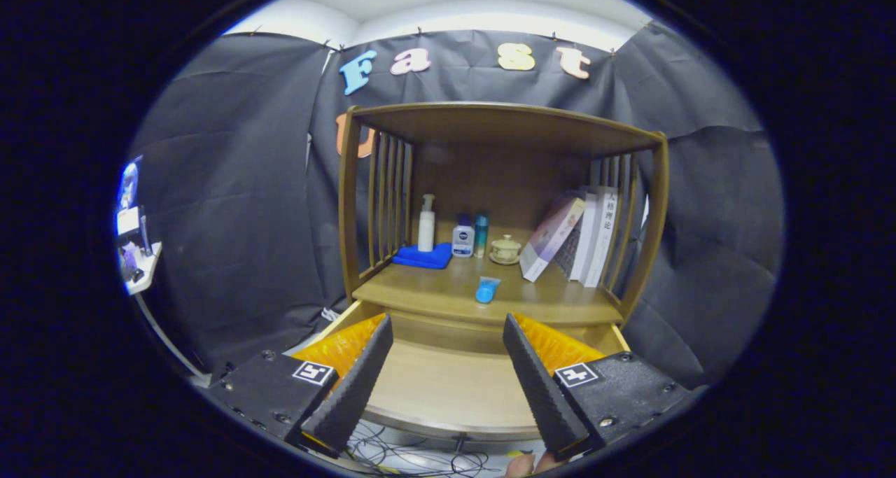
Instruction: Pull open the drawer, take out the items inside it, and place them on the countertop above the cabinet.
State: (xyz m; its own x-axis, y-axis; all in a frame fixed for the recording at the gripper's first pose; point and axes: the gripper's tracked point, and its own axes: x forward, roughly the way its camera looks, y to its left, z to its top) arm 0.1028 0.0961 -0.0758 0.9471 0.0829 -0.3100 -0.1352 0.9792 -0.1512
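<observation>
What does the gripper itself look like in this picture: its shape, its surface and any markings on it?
The gripper has two long wedge-shaped fingers with ribbed, toothed inner faces. Each finger sits on a dark, textured block fixed with screws, and each block carries a small square black-and-white marker. The fingers are spread wide apart, with nothing between them.

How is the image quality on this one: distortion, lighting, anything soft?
Gripper view: fisheye bends the cabinet posts outward; light is dim and even, without glare; the blue tube on the countertop reads clearly; the open fingers over the drawer look sharp.
</observation>
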